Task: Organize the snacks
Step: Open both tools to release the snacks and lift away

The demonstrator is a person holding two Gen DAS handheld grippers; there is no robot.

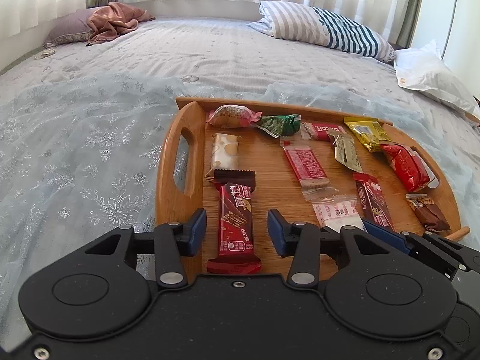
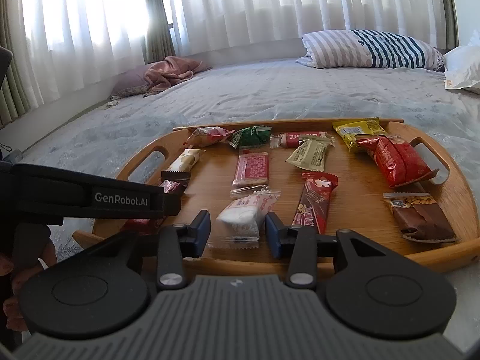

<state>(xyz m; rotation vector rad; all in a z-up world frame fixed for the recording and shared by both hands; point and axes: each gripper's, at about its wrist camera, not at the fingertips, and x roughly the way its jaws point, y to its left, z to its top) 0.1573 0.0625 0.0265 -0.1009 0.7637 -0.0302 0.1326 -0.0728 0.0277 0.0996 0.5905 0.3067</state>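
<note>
A wooden tray [image 1: 177, 186] [image 2: 360, 234] with handles lies on the bed and holds several wrapped snacks. My left gripper [image 1: 237, 232] is open over the tray's near left, its blue fingers either side of a dark red wafer bar [image 1: 235, 225], not touching it. My right gripper [image 2: 237, 231] is open at the tray's near edge, straddling a white snack pack [image 2: 243, 214]. A red bag [image 2: 393, 159] lies by the right handle, a brown nut bar [image 2: 420, 216] at the near right. The left gripper body [image 2: 90, 198] shows at left in the right wrist view.
The bed is covered by a pale blue snowflake cloth [image 1: 75, 156]. A striped pillow [image 1: 327, 28] and a white bag [image 1: 432, 75] lie at the far right, a purple pillow with a pink cloth [image 1: 114, 22] at the far left. Curtains hang behind.
</note>
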